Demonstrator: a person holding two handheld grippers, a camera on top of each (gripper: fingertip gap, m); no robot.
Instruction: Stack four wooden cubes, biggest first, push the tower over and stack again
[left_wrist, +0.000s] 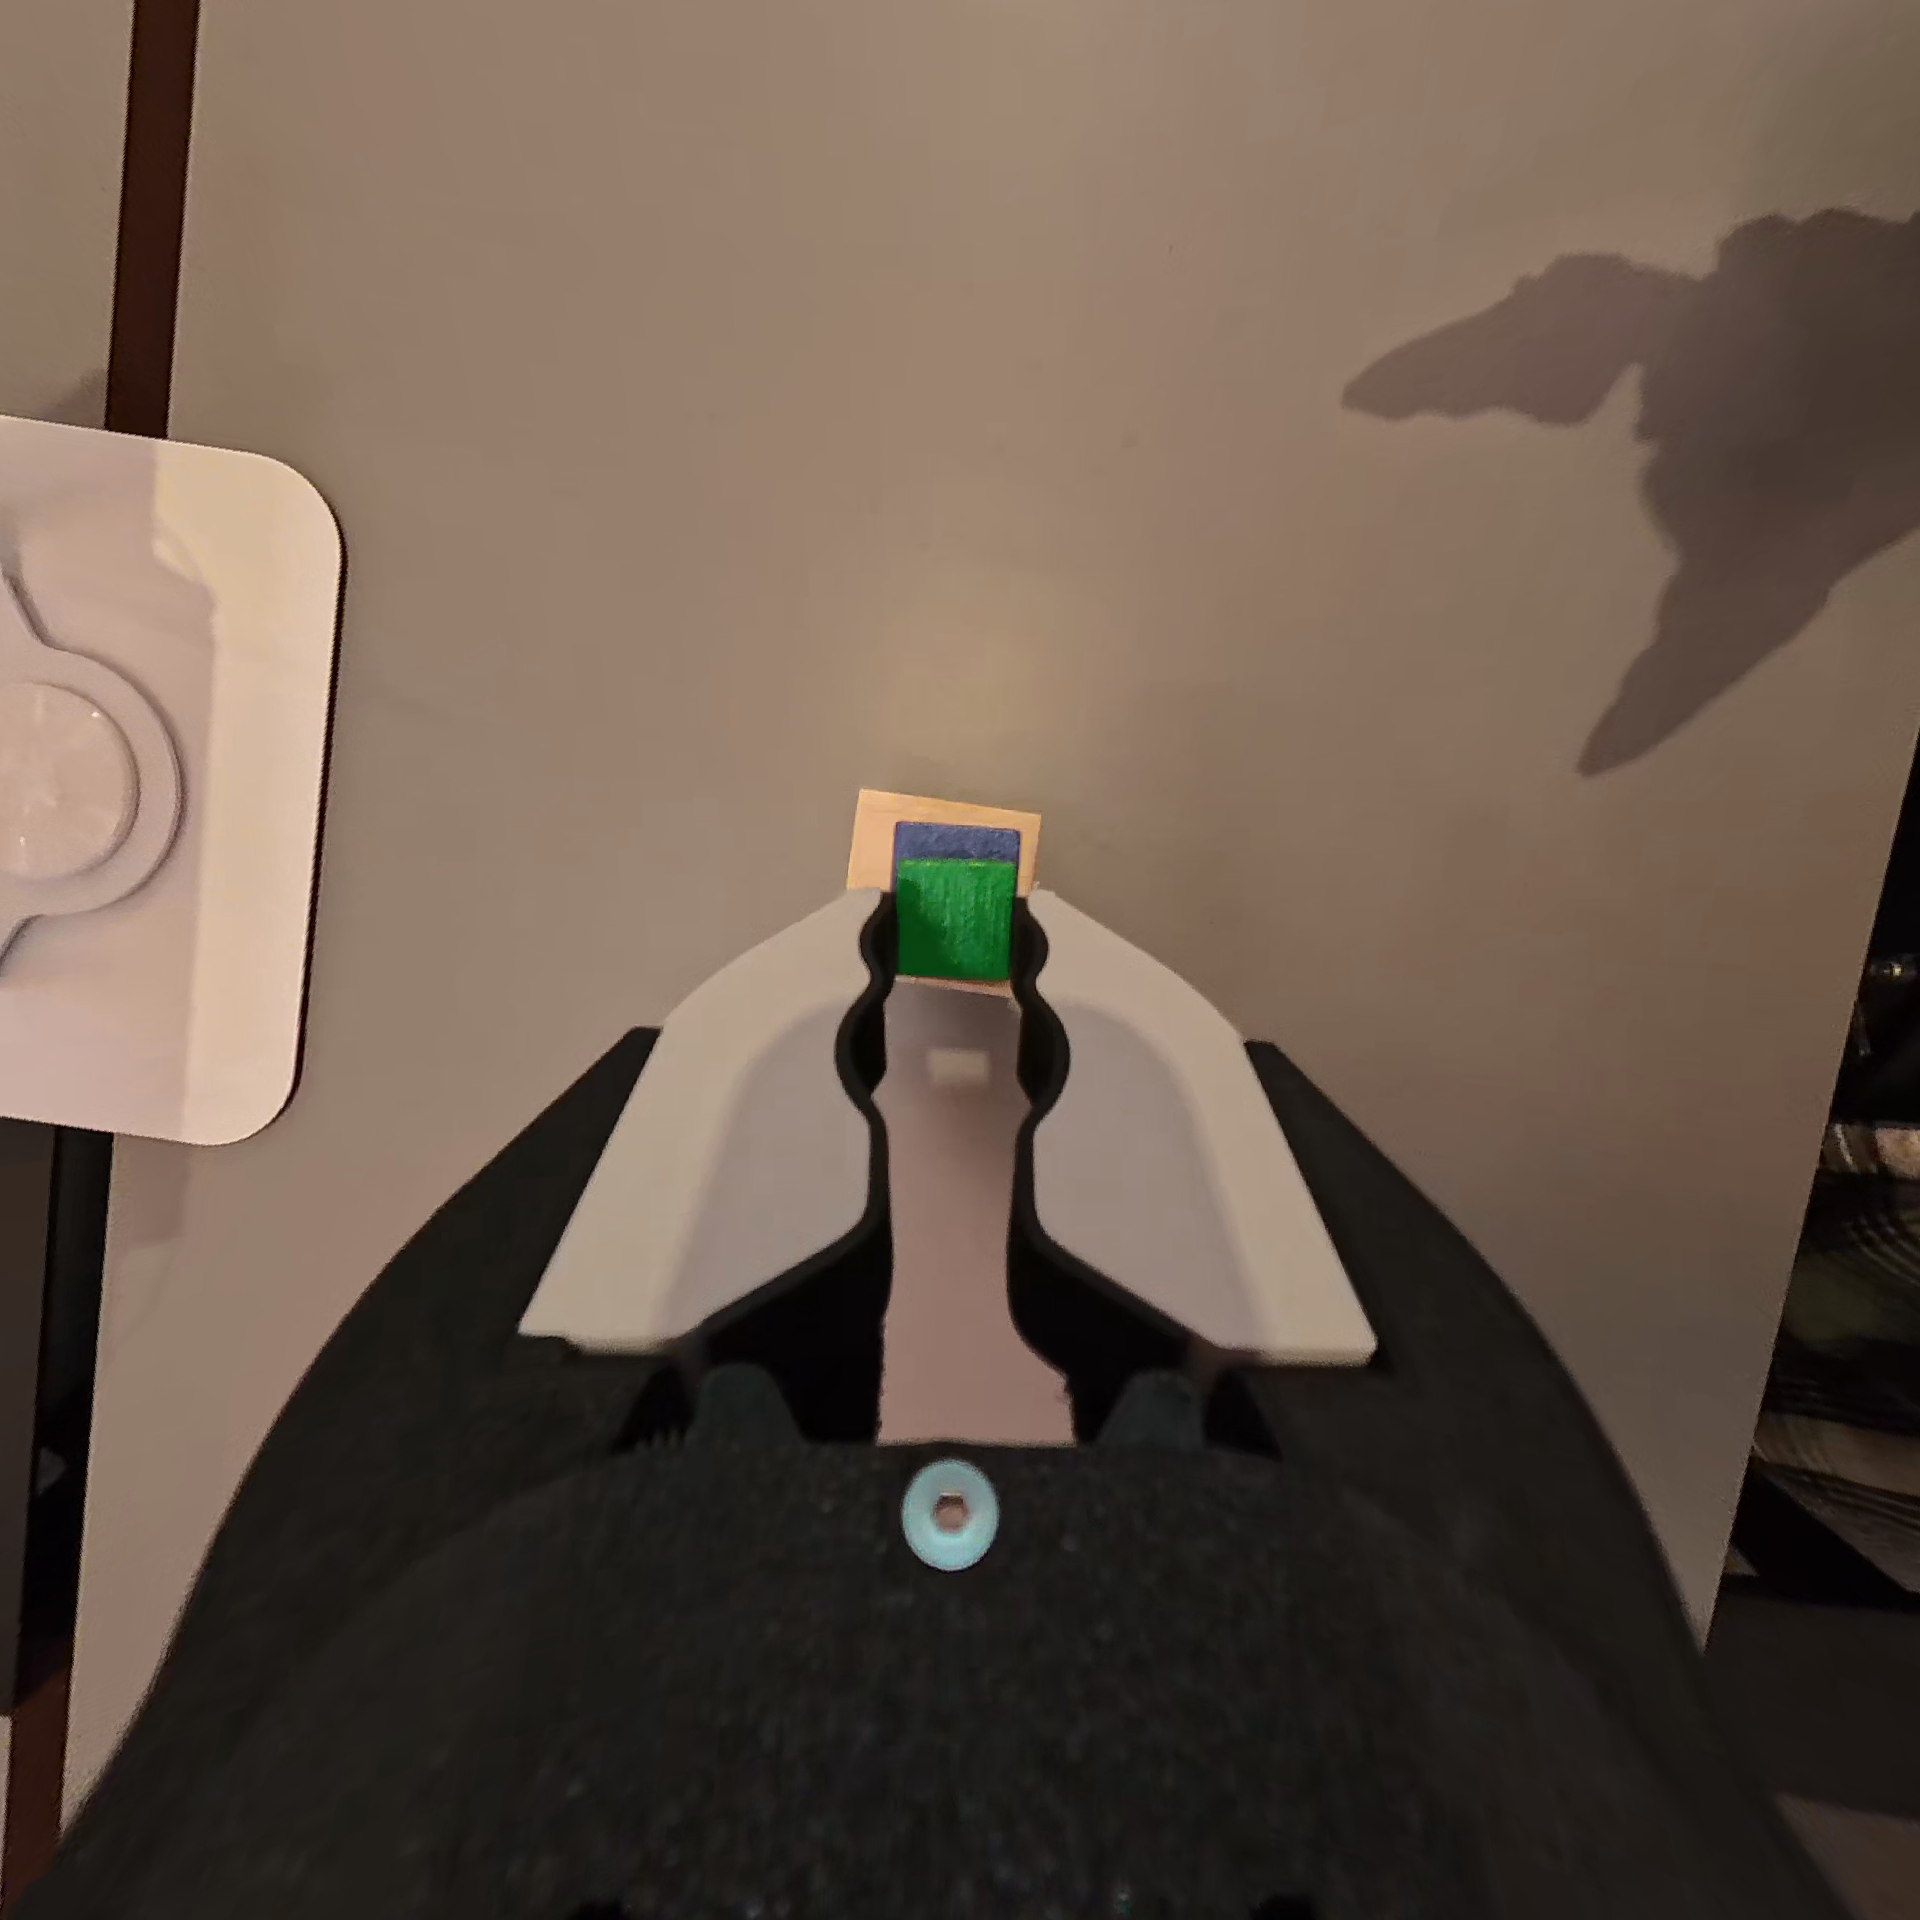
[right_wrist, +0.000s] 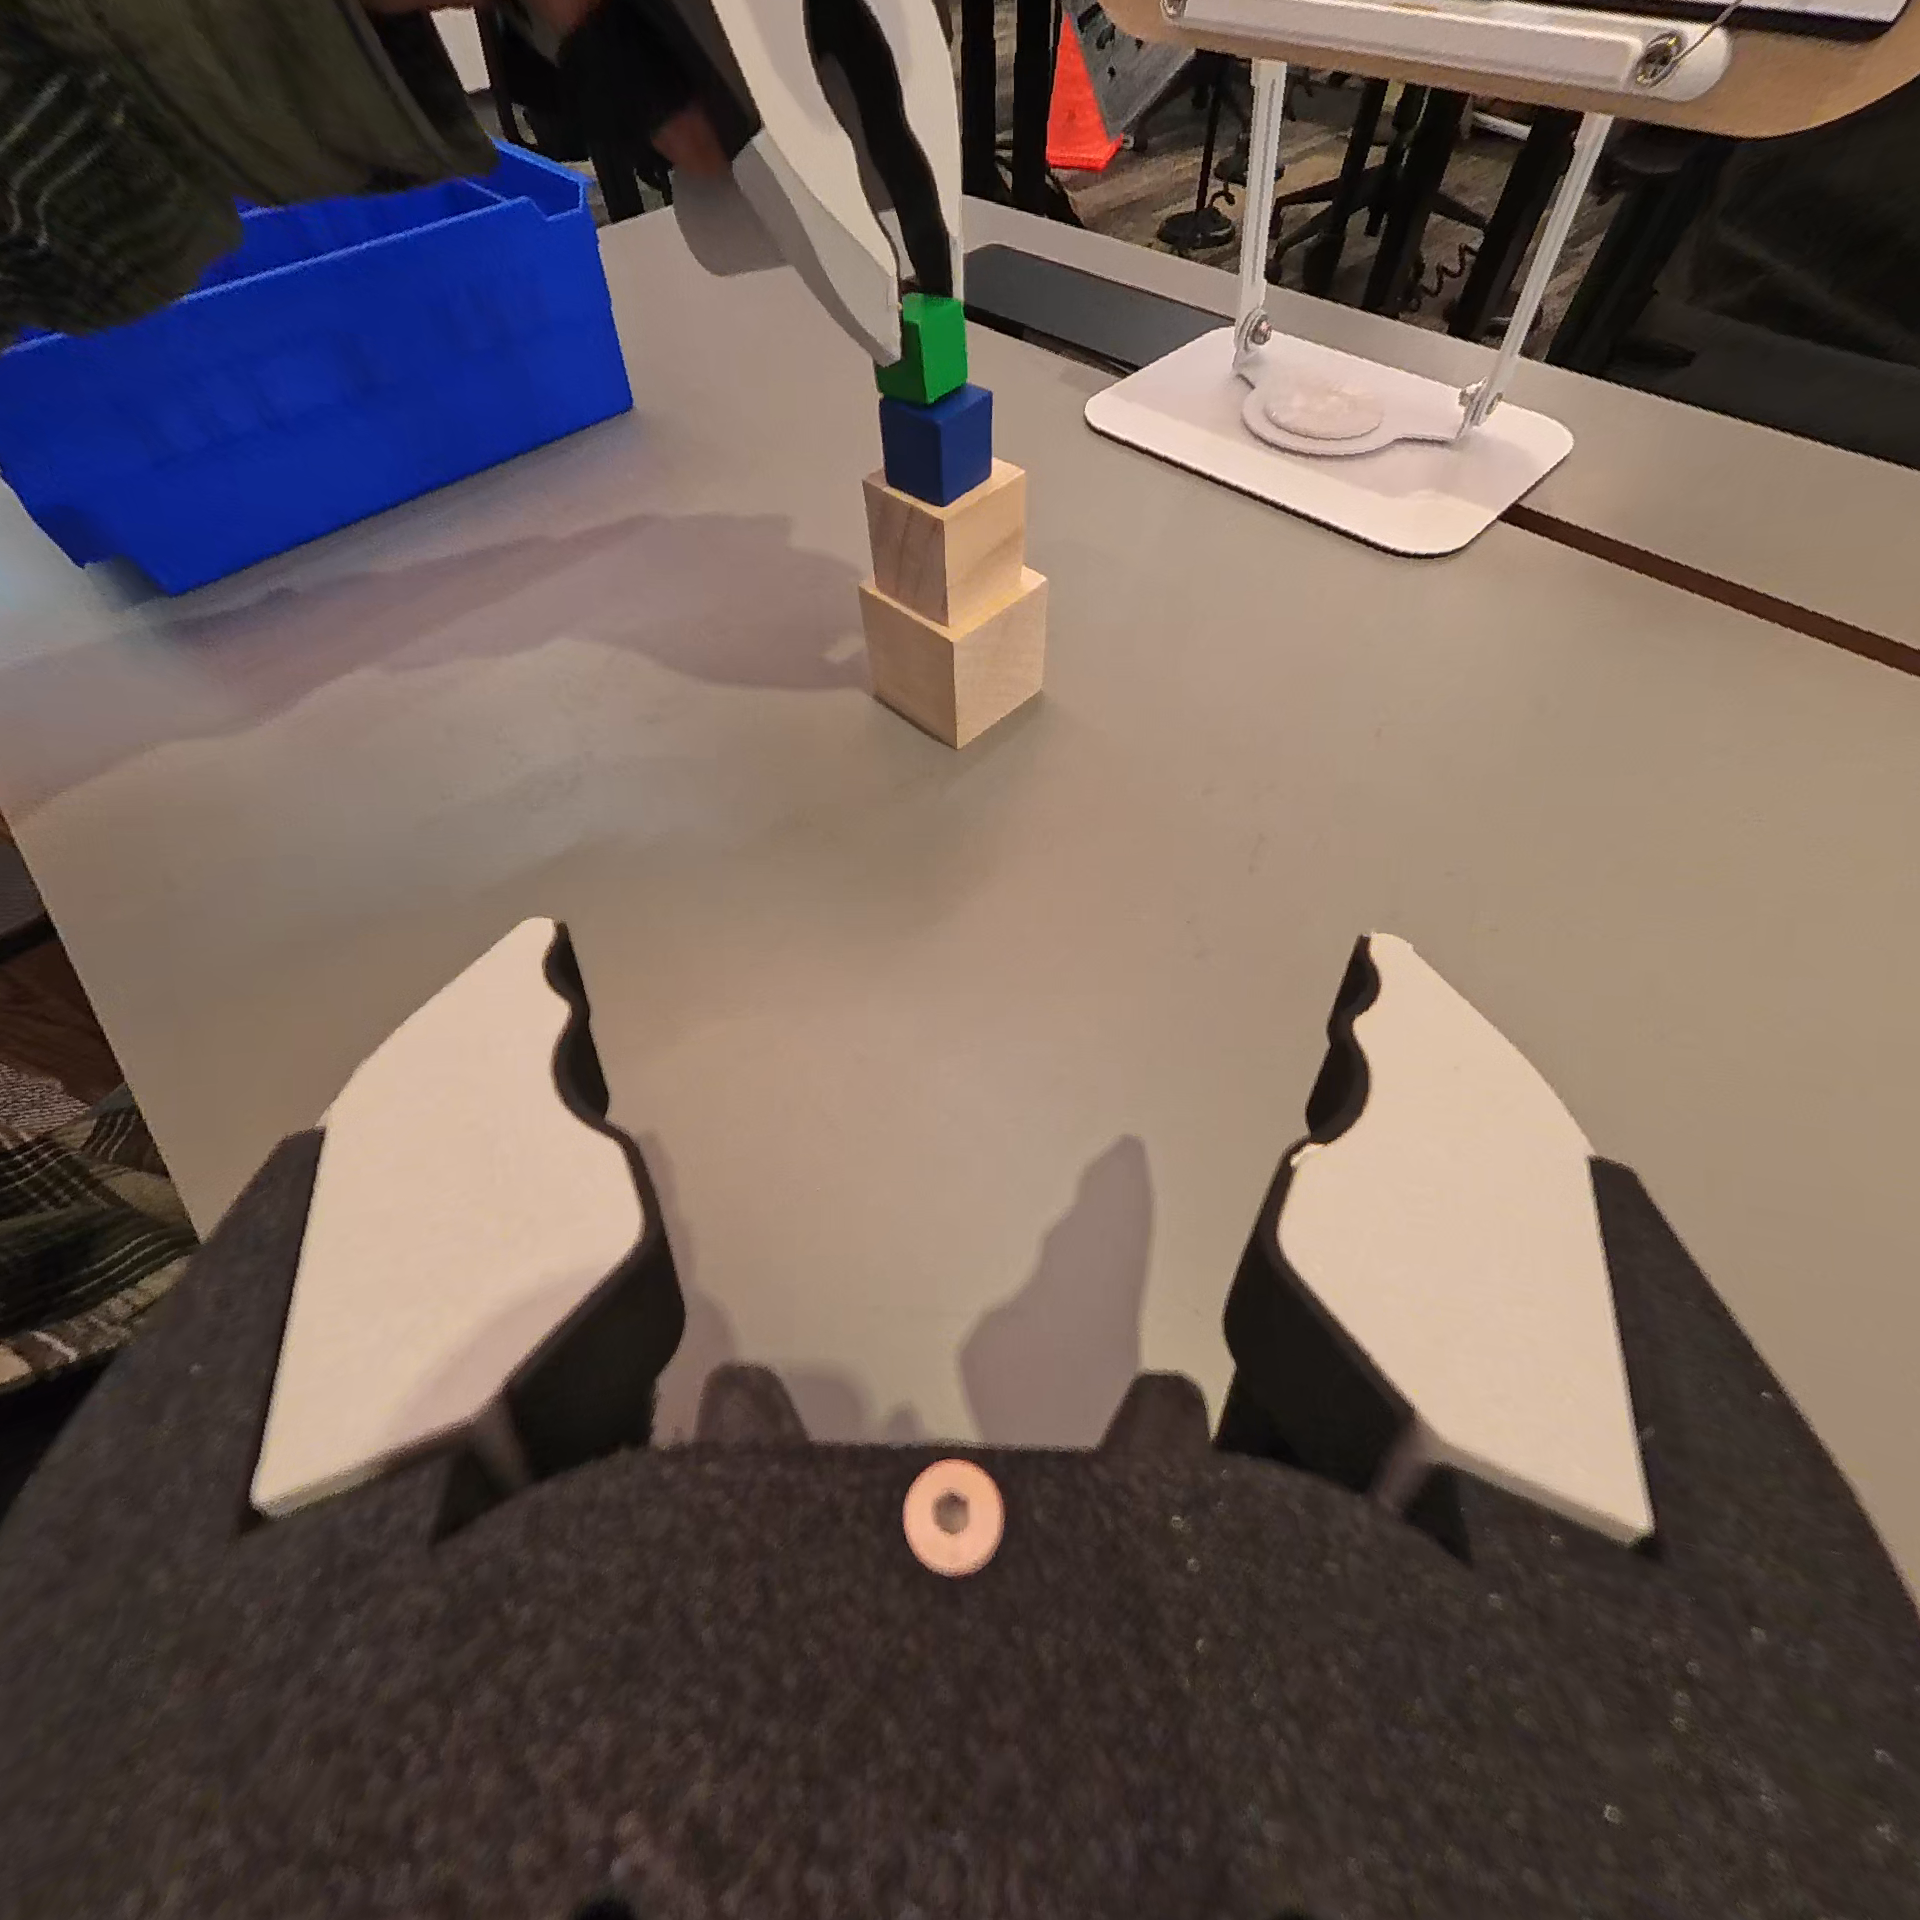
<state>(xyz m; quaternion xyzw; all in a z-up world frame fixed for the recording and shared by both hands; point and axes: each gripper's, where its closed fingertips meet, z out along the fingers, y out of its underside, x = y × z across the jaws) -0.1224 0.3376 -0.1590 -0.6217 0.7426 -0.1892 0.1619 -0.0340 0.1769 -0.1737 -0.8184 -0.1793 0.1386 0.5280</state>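
A tower stands on the grey table (right_wrist: 1247, 831): a big plain wooden cube (right_wrist: 956, 665) at the bottom, a smaller plain cube (right_wrist: 945, 540) on it, then a blue cube (right_wrist: 935, 442), then a small green cube (right_wrist: 930, 348) on top. My left gripper (left_wrist: 953, 925) points straight down and is shut on the green cube (left_wrist: 953, 920), which rests on the blue cube (left_wrist: 956, 840); it also shows in the right wrist view (right_wrist: 914, 312). My right gripper (right_wrist: 961, 977) is open and empty, well in front of the tower.
A blue plastic bin (right_wrist: 312, 384) stands at the back left. A white stand base (right_wrist: 1330, 436) sits at the back right, also at the left of the left wrist view (left_wrist: 156, 779). A person's sleeve (right_wrist: 156, 125) is above the bin. The tips of one gripper are about 20 cm away from the tips of the other.
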